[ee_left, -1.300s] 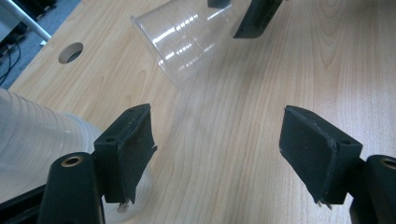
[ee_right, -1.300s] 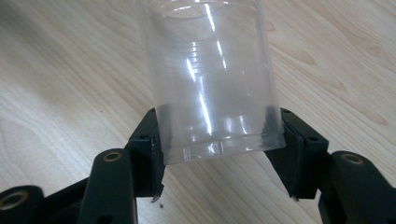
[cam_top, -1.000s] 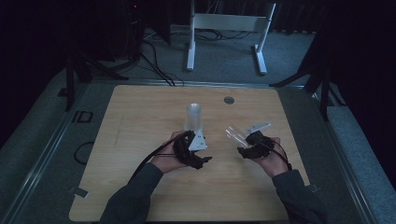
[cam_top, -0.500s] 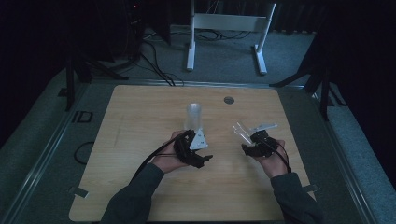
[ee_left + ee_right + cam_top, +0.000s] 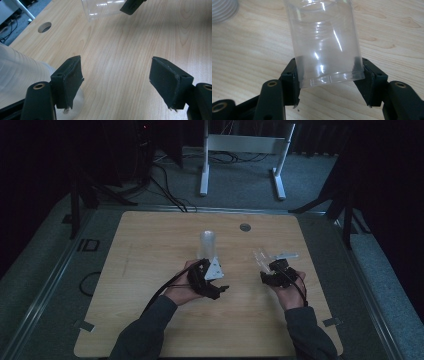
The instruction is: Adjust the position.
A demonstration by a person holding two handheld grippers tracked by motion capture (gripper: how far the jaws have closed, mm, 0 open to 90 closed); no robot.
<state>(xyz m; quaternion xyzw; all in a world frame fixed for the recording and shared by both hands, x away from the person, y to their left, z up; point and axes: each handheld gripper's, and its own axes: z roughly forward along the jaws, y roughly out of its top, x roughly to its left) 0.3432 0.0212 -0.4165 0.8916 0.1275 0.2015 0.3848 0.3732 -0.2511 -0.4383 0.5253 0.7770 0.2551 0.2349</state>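
1. Jaws of the right gripper (image 5: 329,82) pinch a clear plastic cup (image 5: 325,42) at one end; its long axis runs straight away from the fingertips, nearly level above the pale wooden table (image 5: 150,255).
2. Left gripper (image 5: 115,80) jaws stand spread, nothing between them.
3. Left gripper view shows a ribbed stack of clear cups (image 5: 20,72) touching its left finger; high view shows that stack (image 5: 207,245) upright.

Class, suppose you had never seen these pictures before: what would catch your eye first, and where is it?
First, the clear plastic cup clamped between the right gripper's jaws, held above the wooden table on its right side. Next, the stack of clear cups standing upright mid-table, just beyond the left gripper, whose jaws are spread open beside its base.
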